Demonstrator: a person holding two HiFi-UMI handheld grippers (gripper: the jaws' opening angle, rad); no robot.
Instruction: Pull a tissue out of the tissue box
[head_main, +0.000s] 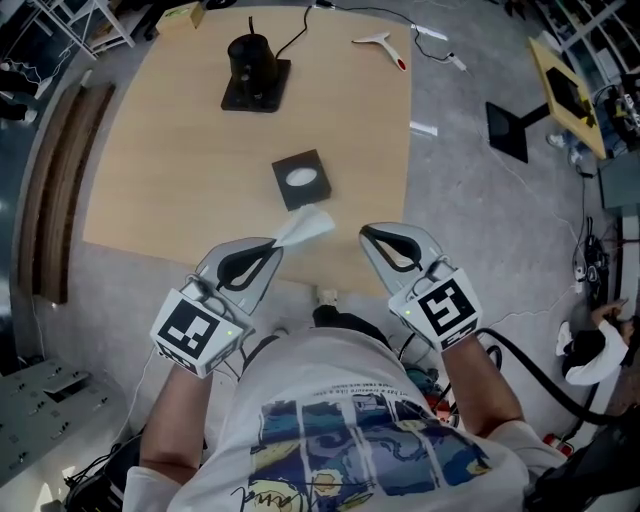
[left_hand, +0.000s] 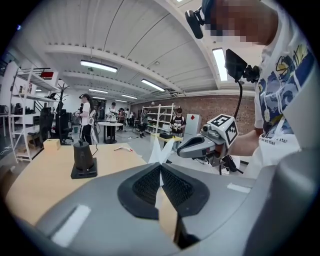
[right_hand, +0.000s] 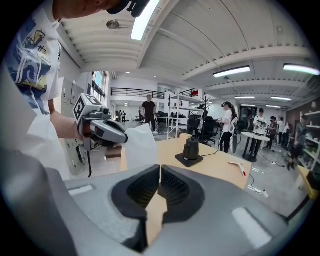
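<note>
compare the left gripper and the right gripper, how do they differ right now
The left gripper is shut on a white tissue that sticks out past its tips. The right gripper is shut on nothing. The left gripper's marker cube shows a different square pattern from the right gripper's. Shared: both have their jaws together and are held side by side at the near edge of the table.

the tabletop (head_main: 150, 190) gives open passage at 9 and 3 o'clock of the tissue box (head_main: 301, 179); a black device on a square base (head_main: 255, 72) stands well apart at 11 o'clock; at 6 o'clock the tissue (head_main: 310, 226), pinched in the left gripper (head_main: 277, 246), blocks the near approach
</note>
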